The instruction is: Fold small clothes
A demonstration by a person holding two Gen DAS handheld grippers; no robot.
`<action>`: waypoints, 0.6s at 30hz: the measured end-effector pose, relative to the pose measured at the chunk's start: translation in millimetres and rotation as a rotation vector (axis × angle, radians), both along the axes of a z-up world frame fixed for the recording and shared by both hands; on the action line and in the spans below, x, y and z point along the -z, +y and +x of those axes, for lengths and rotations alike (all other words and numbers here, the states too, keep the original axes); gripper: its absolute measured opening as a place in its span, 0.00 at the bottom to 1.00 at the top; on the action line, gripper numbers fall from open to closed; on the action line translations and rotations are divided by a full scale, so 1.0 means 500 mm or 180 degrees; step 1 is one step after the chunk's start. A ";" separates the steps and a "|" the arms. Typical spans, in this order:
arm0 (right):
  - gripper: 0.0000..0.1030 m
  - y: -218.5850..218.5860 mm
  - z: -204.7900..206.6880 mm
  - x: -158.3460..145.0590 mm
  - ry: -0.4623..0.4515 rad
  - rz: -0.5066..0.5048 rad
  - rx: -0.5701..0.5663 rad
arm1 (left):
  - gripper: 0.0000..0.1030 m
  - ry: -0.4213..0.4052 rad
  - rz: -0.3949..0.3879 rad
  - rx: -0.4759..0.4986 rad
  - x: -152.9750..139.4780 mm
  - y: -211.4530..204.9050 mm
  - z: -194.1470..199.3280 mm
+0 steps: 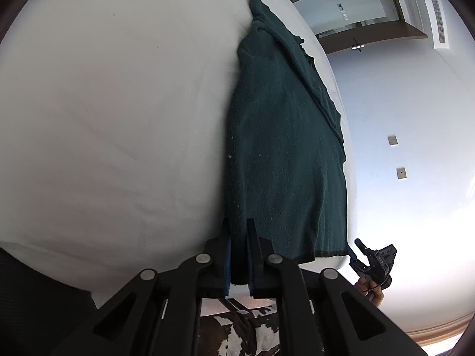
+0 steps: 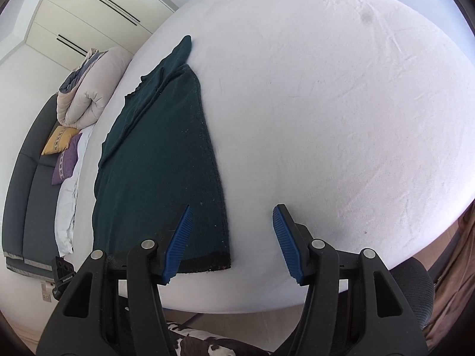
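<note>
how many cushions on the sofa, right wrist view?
2 small ones: yellow cushion below the rolled duvet, purple cushion just under it, overlapping. More may be hidden beneath the duvet.

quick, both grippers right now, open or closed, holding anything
Left gripper: jaws shut on the hem of the dark green garment.
Right gripper: jaws open, holding nothing, over the garment's hem corner.
</note>
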State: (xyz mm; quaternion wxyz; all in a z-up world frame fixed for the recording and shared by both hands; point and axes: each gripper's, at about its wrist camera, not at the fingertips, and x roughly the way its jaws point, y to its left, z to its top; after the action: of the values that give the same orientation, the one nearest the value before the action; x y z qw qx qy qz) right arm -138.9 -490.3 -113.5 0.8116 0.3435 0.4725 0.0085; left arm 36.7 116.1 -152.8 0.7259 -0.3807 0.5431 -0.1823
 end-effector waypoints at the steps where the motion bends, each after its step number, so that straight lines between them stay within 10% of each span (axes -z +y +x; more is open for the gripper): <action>1: 0.54 0.000 0.003 0.007 0.0038 0.0074 -0.0019 | 0.07 -0.0009 -0.0003 -0.0009 -0.001 0.001 -0.001; 15: 0.53 0.073 0.046 0.034 0.0270 0.0559 -0.0327 | 0.06 -0.0150 0.0023 -0.0110 -0.021 0.020 -0.020; 18: 0.41 0.071 0.045 0.036 0.0269 0.0605 -0.0309 | 0.05 -0.0169 0.0064 -0.0120 -0.024 0.019 -0.024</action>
State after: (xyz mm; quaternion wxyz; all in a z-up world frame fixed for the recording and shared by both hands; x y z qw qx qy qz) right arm -116.2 -454.8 -131.2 0.7533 0.3956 0.5195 0.0780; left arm 24.9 125.5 -141.0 0.7472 -0.3786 0.5181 -0.1731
